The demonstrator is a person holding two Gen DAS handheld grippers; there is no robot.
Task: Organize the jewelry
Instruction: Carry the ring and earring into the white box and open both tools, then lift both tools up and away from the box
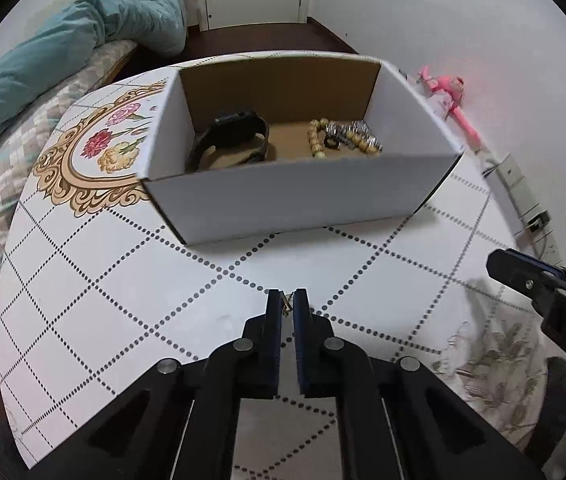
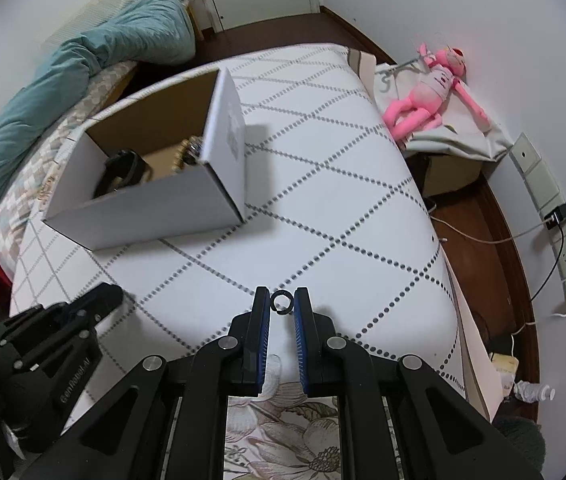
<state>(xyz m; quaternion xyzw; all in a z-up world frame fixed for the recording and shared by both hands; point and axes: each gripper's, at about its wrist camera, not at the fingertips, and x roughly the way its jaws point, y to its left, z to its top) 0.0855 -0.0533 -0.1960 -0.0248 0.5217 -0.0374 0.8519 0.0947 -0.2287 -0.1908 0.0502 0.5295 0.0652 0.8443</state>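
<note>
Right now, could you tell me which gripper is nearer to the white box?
Left. The left gripper sits straight in front of the box's near wall, pinching a small gold piece. The right gripper, around a black ring, is farther off to the box's right.

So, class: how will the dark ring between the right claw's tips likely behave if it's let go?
The ring is a thin round band, so it probably rolls. It looks small, likely light, and easily slips from the right claw.

Black ring point(image 2: 281, 303) pinched upright, black watch point(image 1: 230, 138) and beads point(image 1: 317, 136) in box point(image 1: 295, 196)
</note>
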